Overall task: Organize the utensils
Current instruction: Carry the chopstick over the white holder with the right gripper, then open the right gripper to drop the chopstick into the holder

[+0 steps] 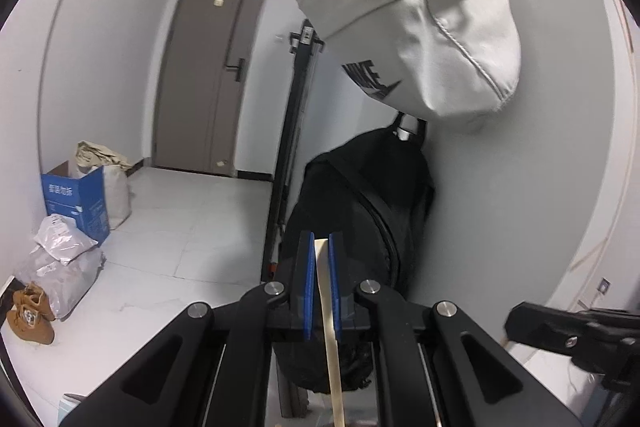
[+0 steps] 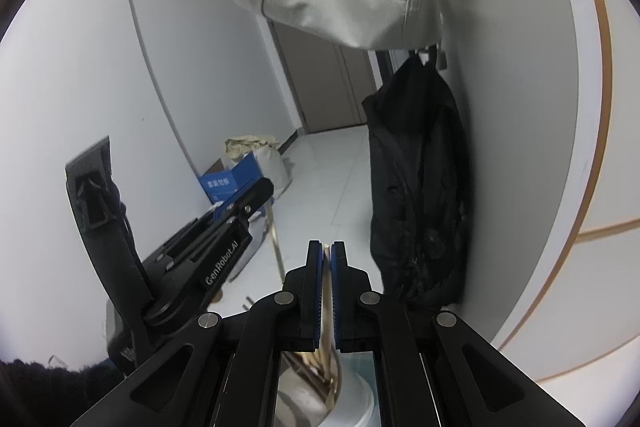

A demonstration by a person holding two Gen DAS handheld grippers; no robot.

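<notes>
Two hand-held grippers hang over a tiled hallway floor (image 1: 168,259), each pinching one slim utensil. Along the floor's left edge in the left wrist view sit one pair of tan boots (image 1: 30,311), two grey plastic parcels (image 1: 64,255), one blue carton (image 1: 76,201) and one pale sack (image 1: 116,195); a single brown door (image 1: 212,75) closes the far end. Against the right wall one black backpack (image 1: 360,227) hangs below one pale grey bag (image 1: 420,27). The left gripper (image 1: 322,247) has its two blue pads pressed onto one flat, pale wooden stick (image 1: 328,327), which runs from the fingertips down out of the bottom of the frame. In the right wrist view that same gripper appears at the left, the stick hanging beneath it. The right gripper (image 2: 326,251) has its jaws nearly together on one thin, light-coloured utensil (image 2: 327,307), whose kind cannot be told; it drops towards one white container (image 2: 360,403) below, where several more wooden pieces (image 2: 316,371) stand, too overlapped to count.
</notes>
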